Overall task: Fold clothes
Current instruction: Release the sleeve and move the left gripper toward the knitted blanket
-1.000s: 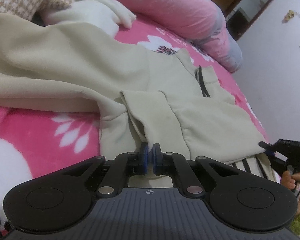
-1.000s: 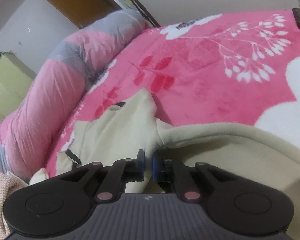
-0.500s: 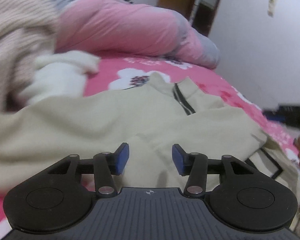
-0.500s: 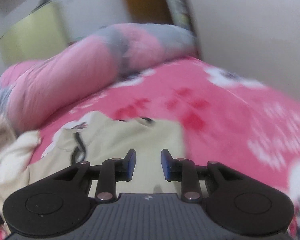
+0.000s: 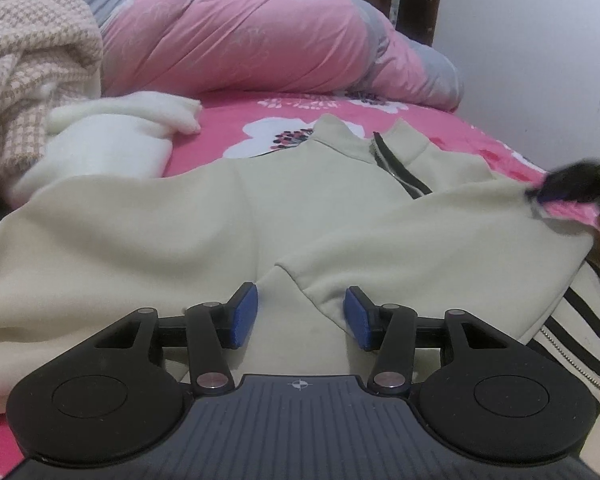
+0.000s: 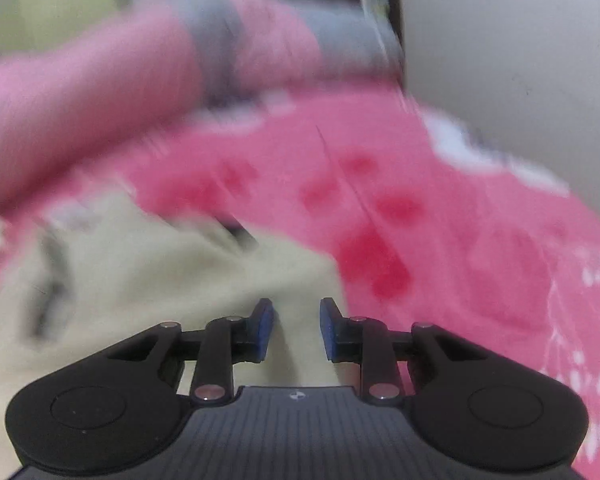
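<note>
While the cream zip-neck sweatshirt (image 5: 228, 220) lies spread on the pink floral blanket (image 5: 220, 136), the left gripper (image 5: 300, 314) hovers wide open over its folded sleeve, empty. The right gripper (image 6: 296, 330), blurred, is also parted and empty. No writing is legible.

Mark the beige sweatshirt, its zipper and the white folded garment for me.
Sweatshirt (image 5: 188, 232): left wrist view, on the broad chest panel.
Zipper (image 5: 400, 172): left wrist view, on the dark strip below the collar.
White garment (image 5: 112, 148): left wrist view, on its front face, left of the sweatshirt.
</note>
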Action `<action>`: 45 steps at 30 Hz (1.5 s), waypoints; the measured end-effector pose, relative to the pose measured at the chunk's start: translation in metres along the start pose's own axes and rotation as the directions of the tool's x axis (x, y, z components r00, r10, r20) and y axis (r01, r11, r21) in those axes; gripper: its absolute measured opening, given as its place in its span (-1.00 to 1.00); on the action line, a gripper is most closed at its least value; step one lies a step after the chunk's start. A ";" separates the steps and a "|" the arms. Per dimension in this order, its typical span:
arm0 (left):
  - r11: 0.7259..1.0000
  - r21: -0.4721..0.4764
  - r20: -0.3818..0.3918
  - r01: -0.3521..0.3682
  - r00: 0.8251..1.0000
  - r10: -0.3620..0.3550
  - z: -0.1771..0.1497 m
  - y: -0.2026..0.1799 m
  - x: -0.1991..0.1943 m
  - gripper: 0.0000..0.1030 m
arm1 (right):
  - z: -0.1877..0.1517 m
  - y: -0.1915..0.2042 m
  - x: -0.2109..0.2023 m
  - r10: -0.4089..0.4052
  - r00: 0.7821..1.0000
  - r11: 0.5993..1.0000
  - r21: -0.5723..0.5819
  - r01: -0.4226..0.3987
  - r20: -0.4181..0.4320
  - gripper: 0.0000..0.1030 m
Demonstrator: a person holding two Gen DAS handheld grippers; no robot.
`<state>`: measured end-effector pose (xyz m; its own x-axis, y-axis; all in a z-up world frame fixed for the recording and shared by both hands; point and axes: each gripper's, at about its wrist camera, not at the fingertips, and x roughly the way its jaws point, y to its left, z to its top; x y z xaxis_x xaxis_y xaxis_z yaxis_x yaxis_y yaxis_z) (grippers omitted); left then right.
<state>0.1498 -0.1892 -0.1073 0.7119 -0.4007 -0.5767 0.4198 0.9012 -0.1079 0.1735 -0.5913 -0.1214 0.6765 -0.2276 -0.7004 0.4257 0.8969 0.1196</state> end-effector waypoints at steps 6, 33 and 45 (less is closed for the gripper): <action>1.000 -0.009 -0.009 -0.001 1.000 0.001 0.004 0.000 -0.004 -0.05 | 0.009 -0.046 -0.033 0.113 0.991 0.931 0.340 -0.132 0.075 -0.43; 0.712 -0.563 0.001 -0.419 0.861 0.508 -0.071 0.170 -0.167 0.09 | -0.113 0.199 -0.146 0.372 0.928 0.890 -0.285 -0.355 0.009 0.07; 0.512 -0.724 -0.067 -0.462 0.786 0.614 -0.088 0.292 -0.177 0.34 | -0.144 0.209 -0.112 0.393 0.920 0.884 -0.275 -0.379 -0.005 0.28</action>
<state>0.0975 0.1594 -0.1080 0.7798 0.2498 -0.5741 -0.5216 0.7663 -0.3751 0.0999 -0.3242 -0.1188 0.7864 0.1445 -0.6006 -0.0449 0.9831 0.1777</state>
